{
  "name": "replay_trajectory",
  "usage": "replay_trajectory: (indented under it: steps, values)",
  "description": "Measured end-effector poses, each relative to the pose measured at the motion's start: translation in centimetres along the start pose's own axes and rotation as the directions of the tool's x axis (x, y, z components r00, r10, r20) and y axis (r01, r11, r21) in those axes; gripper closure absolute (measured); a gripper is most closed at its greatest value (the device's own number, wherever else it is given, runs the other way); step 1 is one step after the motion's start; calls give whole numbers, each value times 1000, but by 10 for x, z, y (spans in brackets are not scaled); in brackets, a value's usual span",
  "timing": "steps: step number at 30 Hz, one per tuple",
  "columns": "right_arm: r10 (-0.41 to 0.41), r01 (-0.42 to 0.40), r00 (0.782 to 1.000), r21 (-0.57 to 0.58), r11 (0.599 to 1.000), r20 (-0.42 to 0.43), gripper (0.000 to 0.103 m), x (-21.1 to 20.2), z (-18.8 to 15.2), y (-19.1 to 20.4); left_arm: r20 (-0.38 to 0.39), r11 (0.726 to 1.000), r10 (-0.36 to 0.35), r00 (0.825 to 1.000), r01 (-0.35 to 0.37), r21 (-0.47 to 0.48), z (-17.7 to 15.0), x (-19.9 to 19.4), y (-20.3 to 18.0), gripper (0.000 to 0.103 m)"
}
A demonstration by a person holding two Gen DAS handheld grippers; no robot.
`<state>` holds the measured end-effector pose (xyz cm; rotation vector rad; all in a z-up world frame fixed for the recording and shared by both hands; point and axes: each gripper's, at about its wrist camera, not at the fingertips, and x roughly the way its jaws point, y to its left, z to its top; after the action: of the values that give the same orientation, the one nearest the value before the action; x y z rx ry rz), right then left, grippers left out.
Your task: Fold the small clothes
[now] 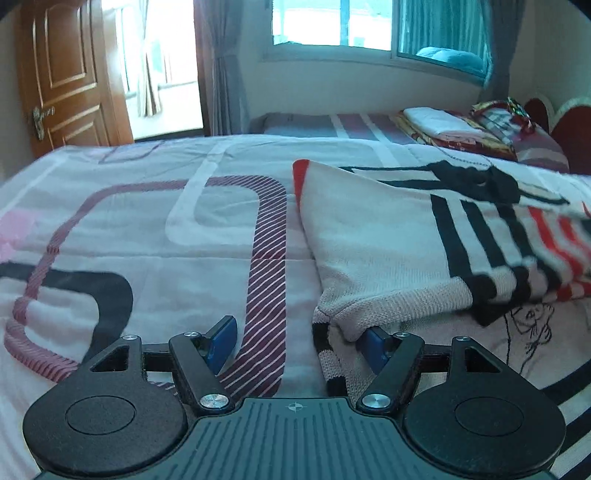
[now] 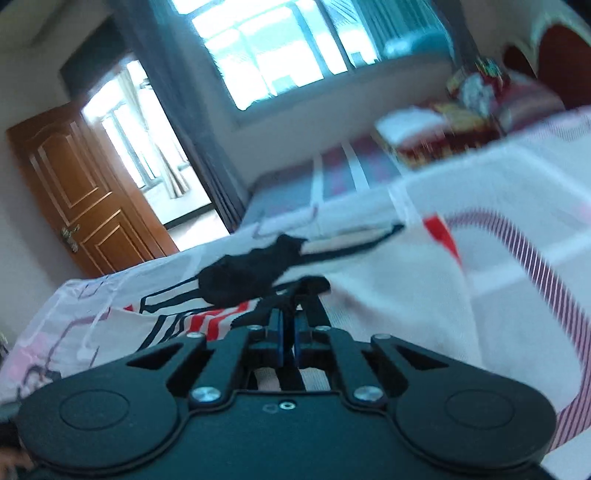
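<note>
1. On the bed covered by a white quilt with purple striped and black curved bands (image 1: pixel 155 236), a small cream knitted sweater with black and red stripes (image 1: pixel 384 243) is lying partly folded, one layer doubled over another.
2. In the left wrist view, the left hand-held gripper (image 1: pixel 299 343) is sitting low over the quilt with its blue-padded fingers (image 1: pixel 221 343) spread wide apart, gripping nothing; the right pad is touching the folded edge of the sweater, which is draping over it.
3. In the right wrist view, the right hand-held gripper (image 2: pixel 288 325) is tilting sideways with its fingers drawn close together, pinching a fold of the sweater (image 2: pixel 388 295) at its black-striped part.
4. This view is blurring heavily.
5. Beyond the bed, a brown panelled wooden door (image 1: pixel 66 74) is standing open beside grey curtains (image 1: pixel 221 66) and a bright window (image 1: pixel 332 22).
6. A stack of folded cloths (image 1: pixel 454 125) is resting near the headboard.
</note>
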<state>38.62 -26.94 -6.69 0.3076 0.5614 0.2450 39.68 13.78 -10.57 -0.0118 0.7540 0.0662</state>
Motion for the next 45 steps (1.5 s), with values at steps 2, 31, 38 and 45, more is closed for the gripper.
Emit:
replay_trajectory:
  steps: [2, 31, 38, 45]
  values:
    - [-32, 30, 998, -29, 999, -45, 97, 8, -4, -1, -2, 1000, -2, 1000, 2, 1, -1, 1, 1, 32]
    - [-100, 75, 990, -224, 972, -104, 85, 23, -8, 37, 81, 974, -218, 973, 212, 75, 43, 8, -71, 28]
    - [-44, -13, 981, -292, 956, -188, 91, 89, -16, 62, -22, 974, -203, 979, 204, 97, 63, 42, -76, 25]
    - [18, -38, 997, -273, 961, -75, 86, 74, 2, 52, 46, 974, -226, 973, 225, 42, 108, 83, -49, 25]
